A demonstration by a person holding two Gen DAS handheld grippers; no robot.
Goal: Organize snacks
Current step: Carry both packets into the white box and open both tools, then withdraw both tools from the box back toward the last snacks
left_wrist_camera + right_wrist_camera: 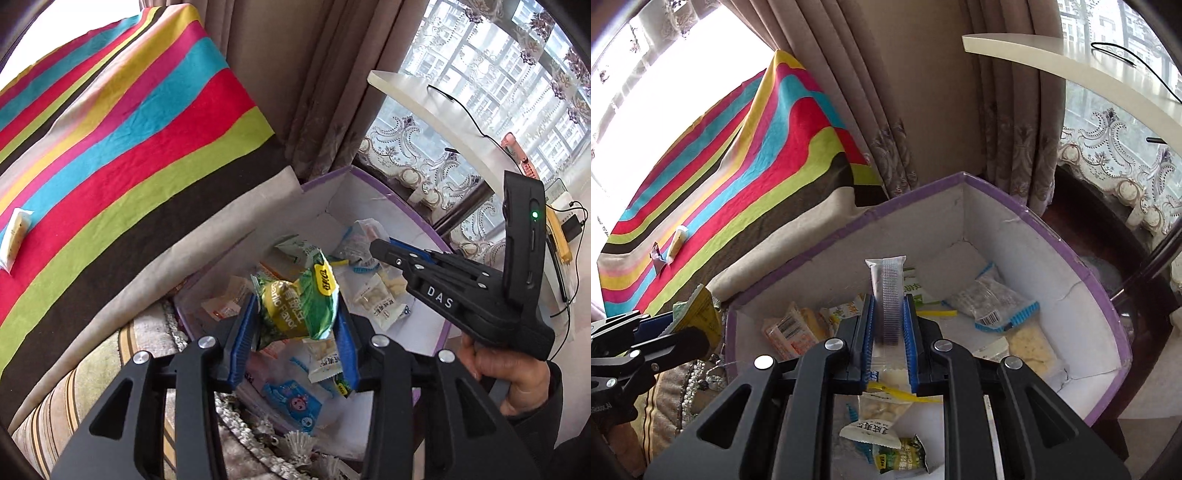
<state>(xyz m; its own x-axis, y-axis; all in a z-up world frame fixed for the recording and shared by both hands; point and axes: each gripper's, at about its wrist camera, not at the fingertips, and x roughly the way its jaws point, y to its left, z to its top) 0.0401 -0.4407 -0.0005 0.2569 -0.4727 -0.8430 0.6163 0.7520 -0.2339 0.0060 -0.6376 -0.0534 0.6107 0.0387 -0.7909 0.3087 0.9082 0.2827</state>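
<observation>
- Left wrist view: the left gripper is clamped on a green "Garlic Flavor" snack bag, its blue pads pressing both sides, and it holds the bag above the purple-rimmed box.
- Loose snack packets lie scattered on the box's white floor below the bag.
- The right gripper reaches in over the box from the right; from here I cannot tell what it holds.
- A white sachet lies well apart on the striped cloth.
- Right wrist view: the right gripper is closed on a slim clear-wrapped bar that stands upright between its fingers, over the same box.
- The left gripper sits at the left edge just outside the box wall, with what looks like the snack bag in its grip.
</observation>
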